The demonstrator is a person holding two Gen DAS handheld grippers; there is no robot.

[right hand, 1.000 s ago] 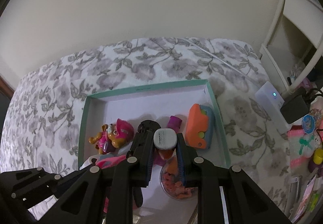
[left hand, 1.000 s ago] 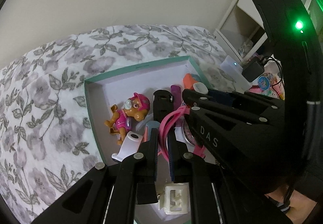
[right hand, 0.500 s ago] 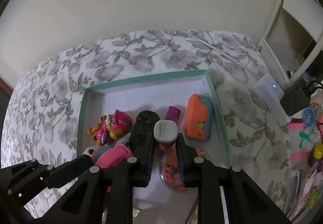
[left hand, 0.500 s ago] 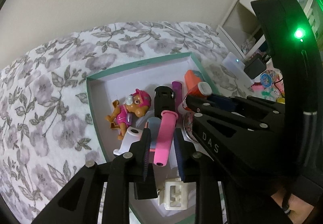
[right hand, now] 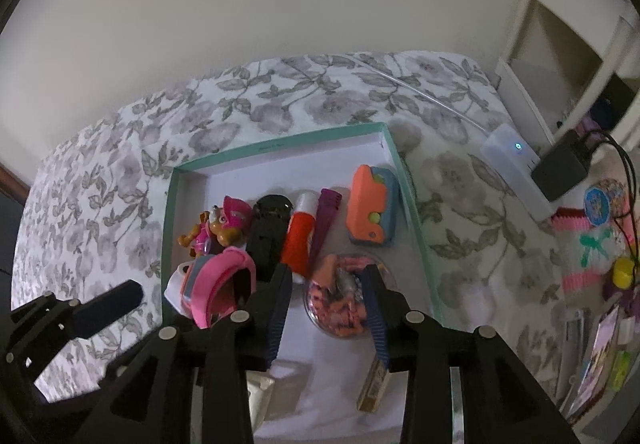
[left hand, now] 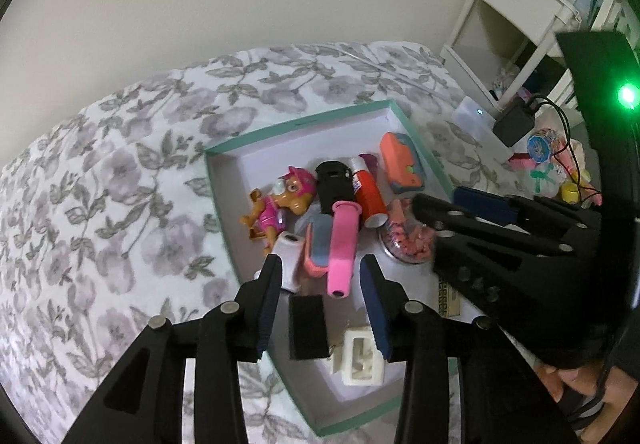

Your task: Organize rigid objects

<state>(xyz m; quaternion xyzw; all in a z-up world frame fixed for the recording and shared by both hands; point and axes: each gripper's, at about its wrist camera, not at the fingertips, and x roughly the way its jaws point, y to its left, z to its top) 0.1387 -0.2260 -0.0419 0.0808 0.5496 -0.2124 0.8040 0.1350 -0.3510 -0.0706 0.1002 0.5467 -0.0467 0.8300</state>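
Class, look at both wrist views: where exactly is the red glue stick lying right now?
The red glue stick lies inside the teal-rimmed box, between the black toy car on its left and the purple piece on its right.

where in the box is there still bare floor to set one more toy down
Bare floor runs along the far wall of the teal box, behind the pup figure, black car and orange case. The middle is crowded, especially around the pink band.

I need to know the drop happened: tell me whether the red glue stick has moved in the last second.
Yes. The red glue stick left the right gripper and now lies in the teal box, between the black toy car and purple piece.
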